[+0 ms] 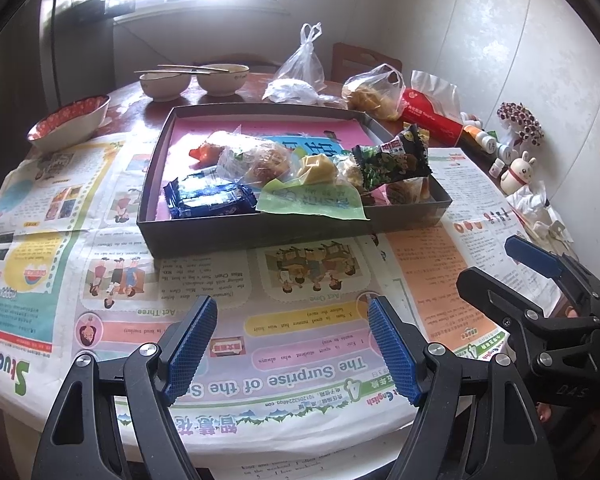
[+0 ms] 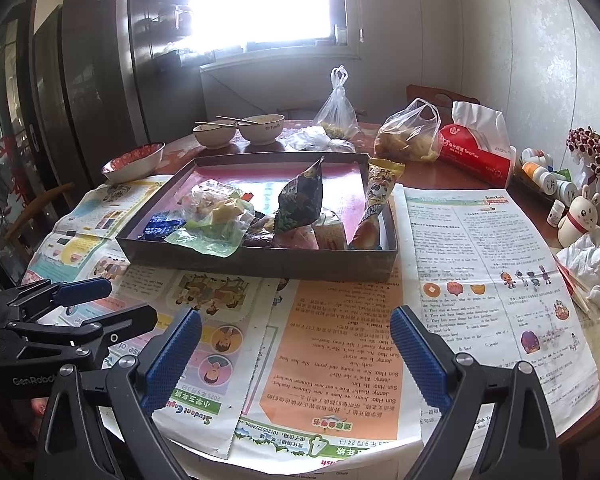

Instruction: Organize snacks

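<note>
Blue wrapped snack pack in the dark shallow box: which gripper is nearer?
Left. The left gripper hangs in front of the blue wrapped snack pack, open. The right gripper is off to its right, open, further away.

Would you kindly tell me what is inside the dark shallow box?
The box holds piled snacks: blue packets, a green wrapper, a dark pouch. Its pink lining shows; items underneath are hidden.

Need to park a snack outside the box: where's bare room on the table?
Free: newspaper between the dark shallow cardboard box and the near table edge, plus the sheet right of the box. Crowded: behind the box, where beige ceramic bowls and clear plastic bags stand.
</note>
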A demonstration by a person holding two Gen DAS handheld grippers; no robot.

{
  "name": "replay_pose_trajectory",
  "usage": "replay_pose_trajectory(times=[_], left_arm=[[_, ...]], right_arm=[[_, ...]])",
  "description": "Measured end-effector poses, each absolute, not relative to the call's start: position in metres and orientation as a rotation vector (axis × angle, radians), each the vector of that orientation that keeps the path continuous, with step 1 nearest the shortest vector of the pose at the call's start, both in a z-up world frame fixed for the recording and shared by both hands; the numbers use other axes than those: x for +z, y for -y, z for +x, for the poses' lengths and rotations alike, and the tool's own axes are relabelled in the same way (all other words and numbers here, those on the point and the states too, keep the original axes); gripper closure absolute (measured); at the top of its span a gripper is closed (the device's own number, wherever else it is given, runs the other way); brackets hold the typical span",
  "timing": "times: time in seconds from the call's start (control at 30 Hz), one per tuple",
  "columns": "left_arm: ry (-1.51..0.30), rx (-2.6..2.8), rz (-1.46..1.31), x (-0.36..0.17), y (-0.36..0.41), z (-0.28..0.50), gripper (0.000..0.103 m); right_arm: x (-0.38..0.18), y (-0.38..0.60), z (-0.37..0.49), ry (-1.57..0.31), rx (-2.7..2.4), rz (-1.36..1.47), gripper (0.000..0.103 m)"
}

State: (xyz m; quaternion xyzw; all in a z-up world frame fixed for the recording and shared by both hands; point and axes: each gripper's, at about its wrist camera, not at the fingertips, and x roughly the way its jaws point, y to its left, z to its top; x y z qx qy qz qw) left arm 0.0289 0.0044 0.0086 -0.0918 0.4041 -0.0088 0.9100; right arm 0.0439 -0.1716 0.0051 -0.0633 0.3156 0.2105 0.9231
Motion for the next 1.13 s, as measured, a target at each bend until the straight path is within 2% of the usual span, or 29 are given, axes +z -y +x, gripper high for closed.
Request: replay_pose_trajectory(times=[0.73, 0.97, 1.13], left_arm=[[-0.844, 0.014, -0.165, 0.005, -0.006, 0.032, 0.024], [-0.749, 0.039, -0.175, 0.018, -0.015, 0.032, 0.024], [-0.746, 0.074, -0.214, 0.021, -0.041, 0.039, 0.024]], right_arm=[[0.004, 0.180, 0.053, -0.656, 0.418, -0.104, 0.007], [0.003, 0.192, 0.066, -0.652, 0.385, -0.090, 0.007], [0.002, 0.212, 0.092, -0.669, 0.334, -0.061, 0.007]])
